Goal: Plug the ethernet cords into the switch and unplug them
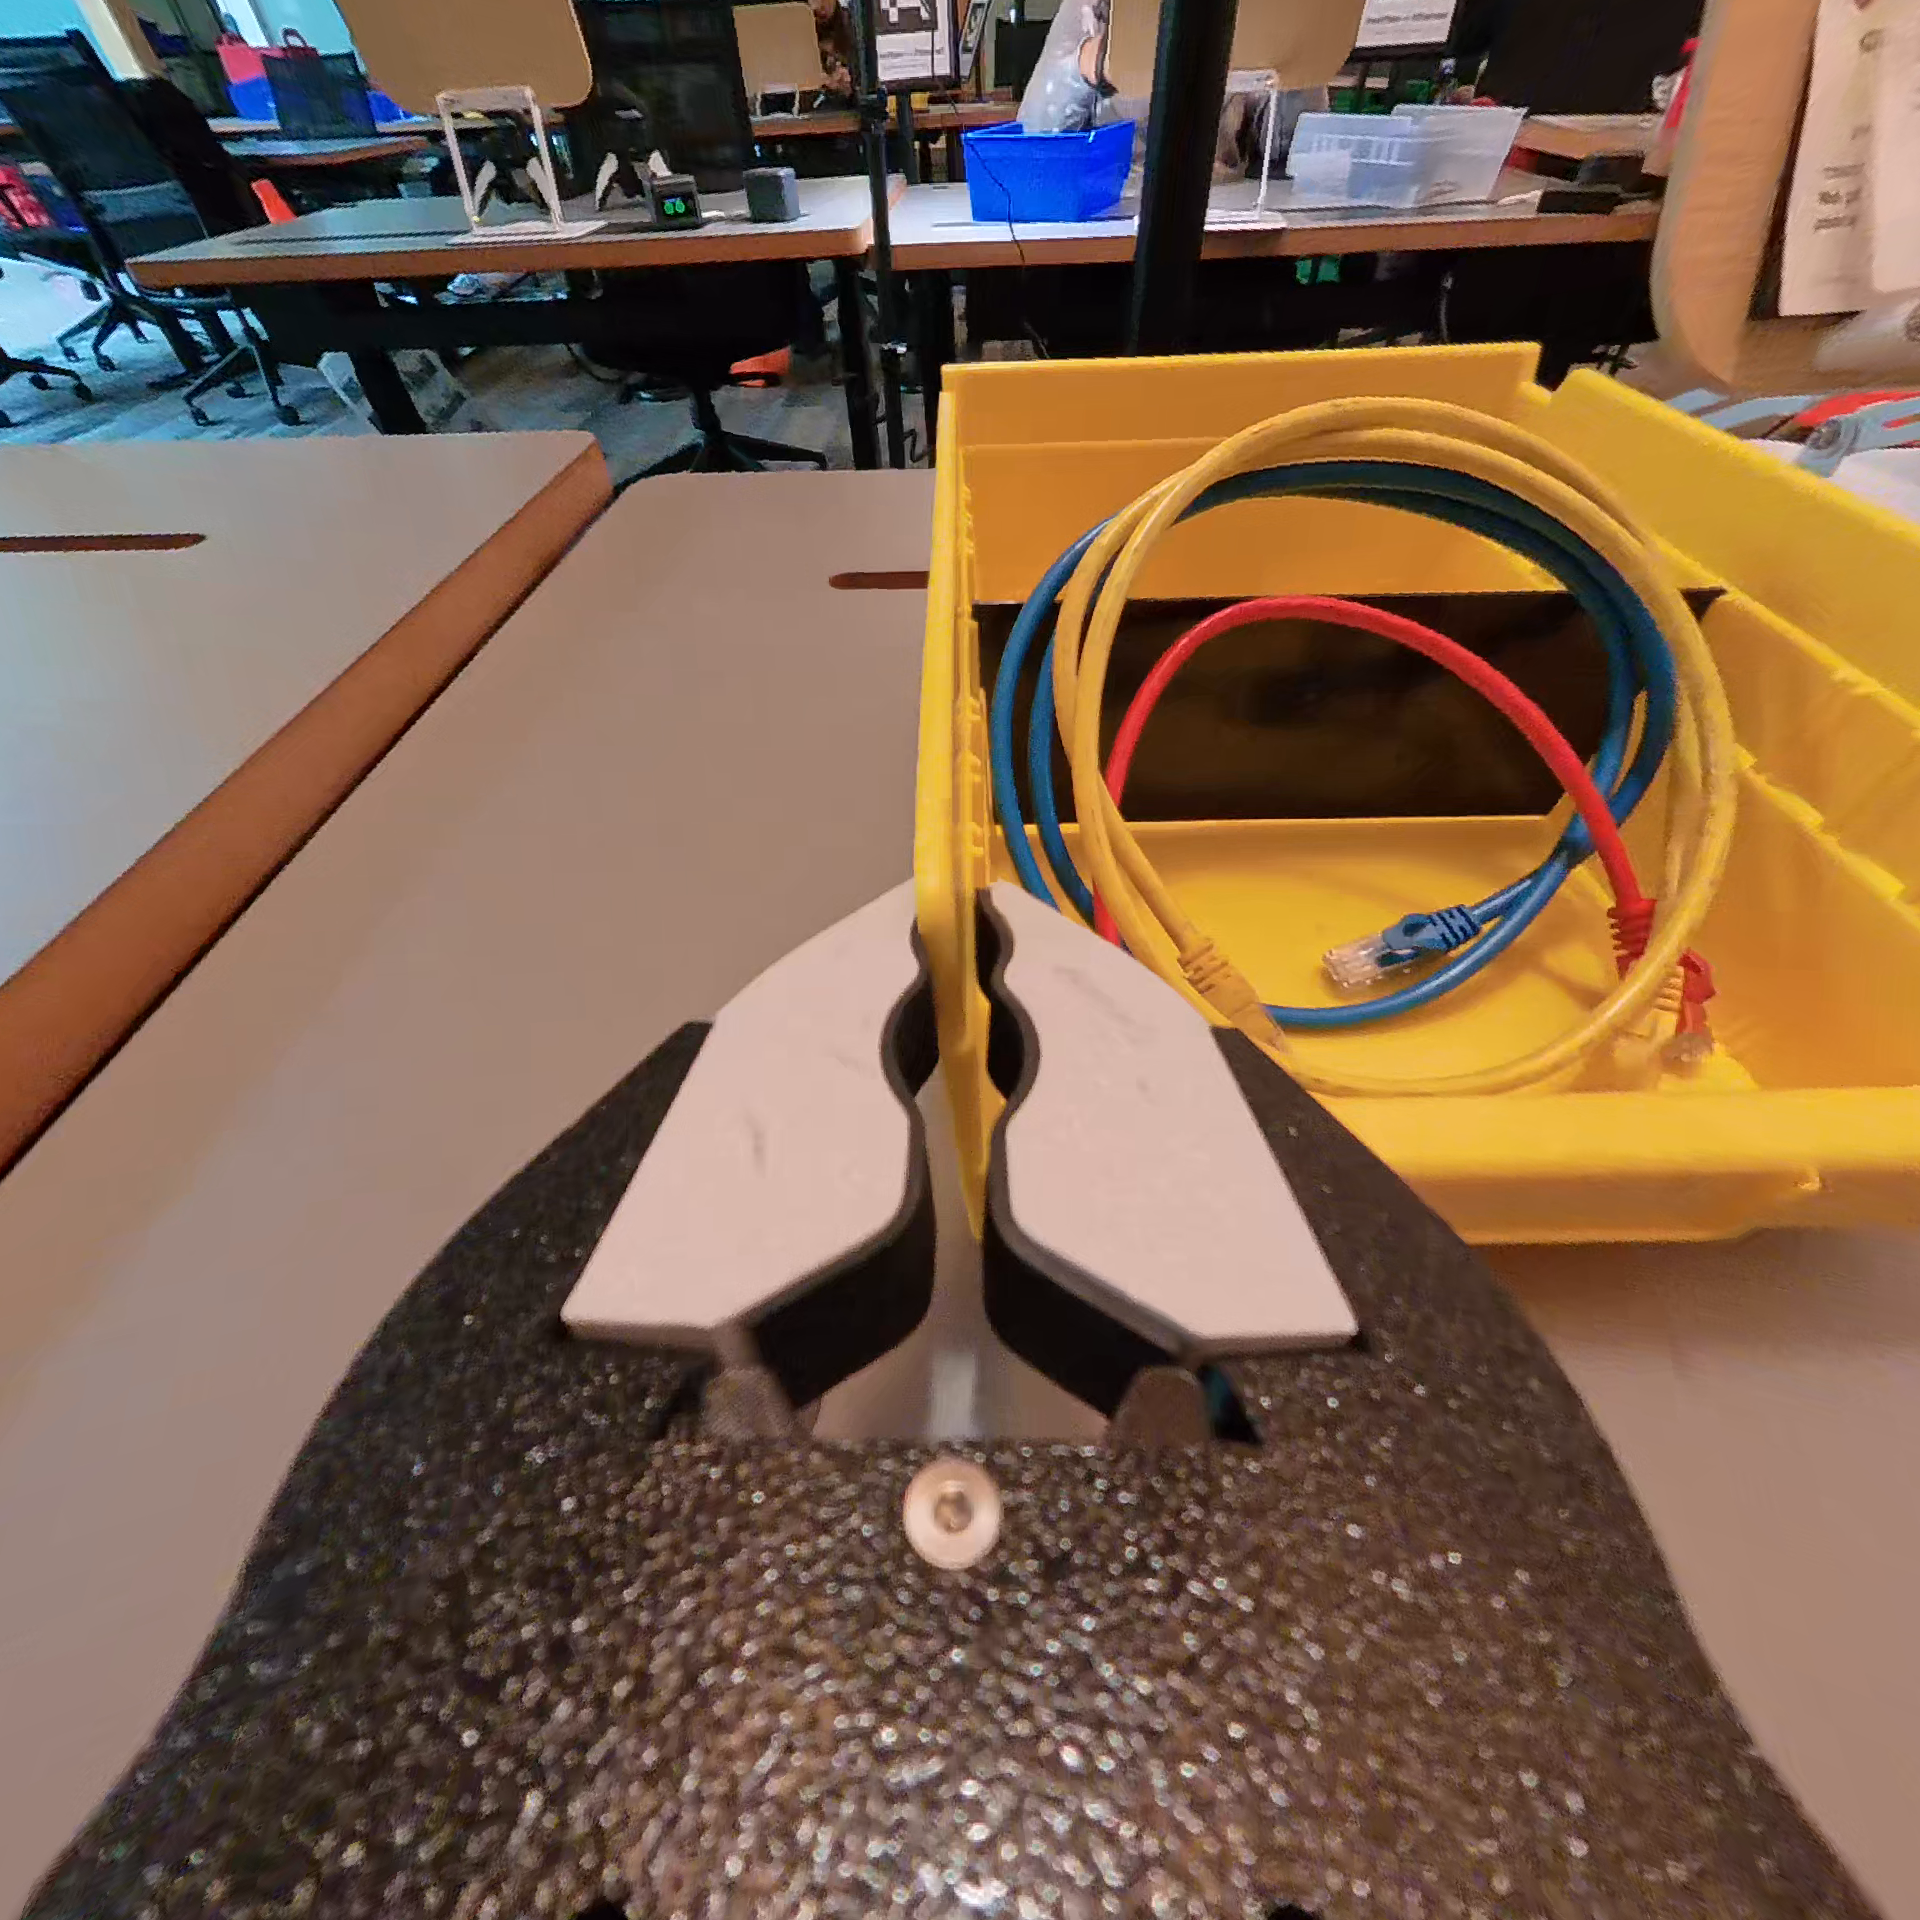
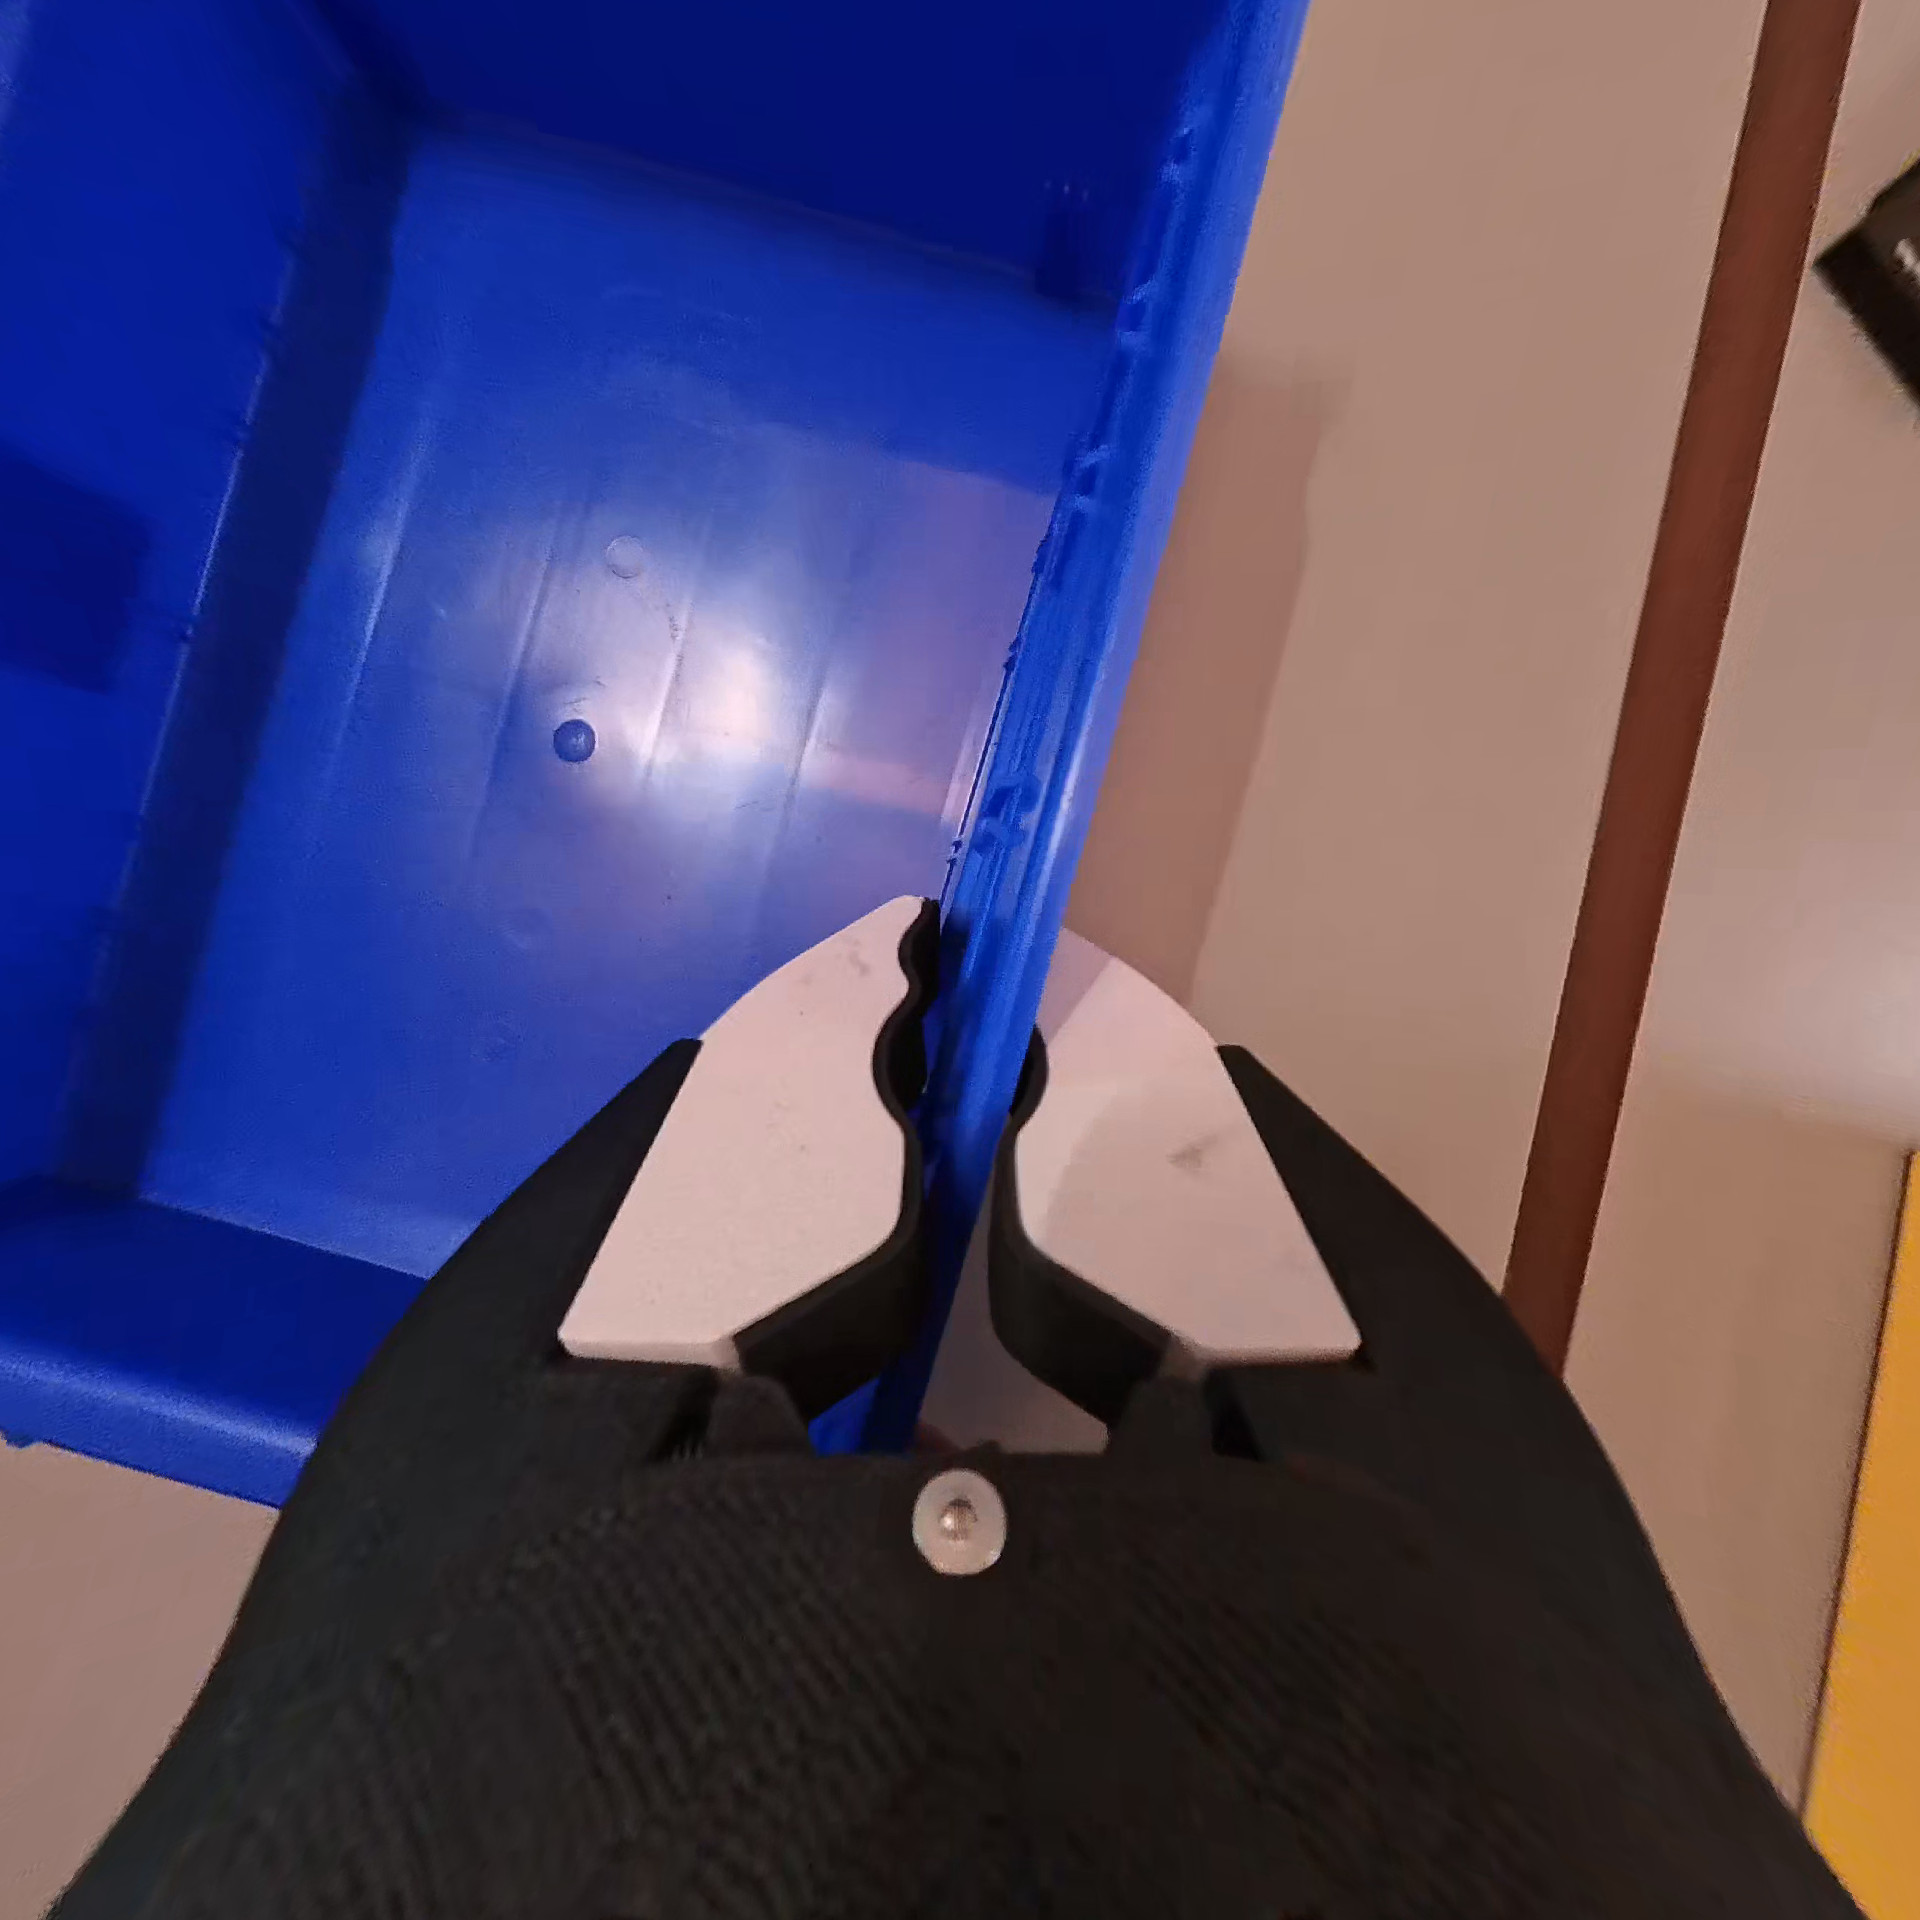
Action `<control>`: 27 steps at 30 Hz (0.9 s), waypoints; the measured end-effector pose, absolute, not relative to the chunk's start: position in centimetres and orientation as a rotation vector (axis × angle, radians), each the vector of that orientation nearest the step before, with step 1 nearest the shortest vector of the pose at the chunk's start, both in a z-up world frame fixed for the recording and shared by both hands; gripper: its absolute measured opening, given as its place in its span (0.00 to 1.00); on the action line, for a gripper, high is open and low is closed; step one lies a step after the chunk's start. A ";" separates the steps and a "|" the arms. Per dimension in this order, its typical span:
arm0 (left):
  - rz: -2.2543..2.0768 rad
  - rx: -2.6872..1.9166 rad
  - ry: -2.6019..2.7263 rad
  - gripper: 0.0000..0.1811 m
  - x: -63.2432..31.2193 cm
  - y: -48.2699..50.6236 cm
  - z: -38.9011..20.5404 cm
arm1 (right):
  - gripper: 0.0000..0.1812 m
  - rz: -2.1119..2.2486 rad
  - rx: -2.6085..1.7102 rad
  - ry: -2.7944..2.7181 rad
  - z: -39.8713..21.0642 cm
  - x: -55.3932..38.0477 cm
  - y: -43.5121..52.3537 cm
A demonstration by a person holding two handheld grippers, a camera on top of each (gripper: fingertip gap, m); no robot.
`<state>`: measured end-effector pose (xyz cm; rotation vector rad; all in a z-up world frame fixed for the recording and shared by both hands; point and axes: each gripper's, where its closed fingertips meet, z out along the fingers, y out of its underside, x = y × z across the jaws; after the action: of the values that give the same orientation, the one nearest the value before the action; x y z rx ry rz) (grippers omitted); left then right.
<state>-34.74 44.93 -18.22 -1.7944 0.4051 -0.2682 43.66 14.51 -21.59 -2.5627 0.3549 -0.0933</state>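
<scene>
The left gripper point(image 1: 956, 914) has its jaws clamped on the near left wall of a yellow bin point(image 1: 1558, 1164), which sits on the beige worktop point(image 1: 623, 831). Inside the bin lie three coiled ethernet cords: a yellow cord point(image 1: 1091, 665), a blue cord point(image 1: 1013, 717) and a red cord point(image 1: 1455, 649) (their plugs rest loose on the bin floor). The right gripper point(image 2: 987, 925) has its jaws pinched on the right-hand wall of an empty-looking blue bin point(image 2: 312, 1403). No switch can be made out in either view.
</scene>
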 end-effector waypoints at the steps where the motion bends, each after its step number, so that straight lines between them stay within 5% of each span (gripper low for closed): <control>1: -0.266 -1.797 0.396 0.01 -35.2 45.3 -18.2 | 0.04 -0.114 -2.570 0.338 -21.5 43.6 14.8; 2: -0.264 -1.803 0.385 0.02 -35.6 45.5 -18.2 | 0.06 -0.176 -2.573 0.323 -21.2 43.9 14.7; 4: -0.300 -1.833 0.406 0.02 -35.7 45.5 -18.2 | 0.27 -0.457 -2.520 0.346 -19.2 45.3 13.8; 8: -0.259 -1.861 0.456 0.16 -36.2 44.9 -15.0 | 0.44 -0.514 -2.320 0.166 -13.9 39.0 14.2; 11: -0.254 -1.854 0.523 0.19 -34.6 45.5 -10.1 | 0.42 -0.778 -2.109 0.004 -9.6 34.4 15.7; 16: -0.294 -2.141 0.843 0.46 -27.9 48.4 -7.3 | 0.47 0.003 -1.875 -0.305 -9.1 15.5 22.0; 21: -0.163 -2.435 0.970 0.49 -23.9 55.0 -9.2 | 0.49 0.457 -1.734 -0.453 -11.3 3.0 24.3; 27: -0.071 -2.766 1.114 0.43 -20.9 57.9 -15.9 | 0.52 0.171 -1.965 -0.661 -18.3 5.3 24.9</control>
<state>-20.85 57.88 -15.94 -2.7665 1.1139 -0.0713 5.26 24.86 -18.26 -1.9652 -0.6611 0.1712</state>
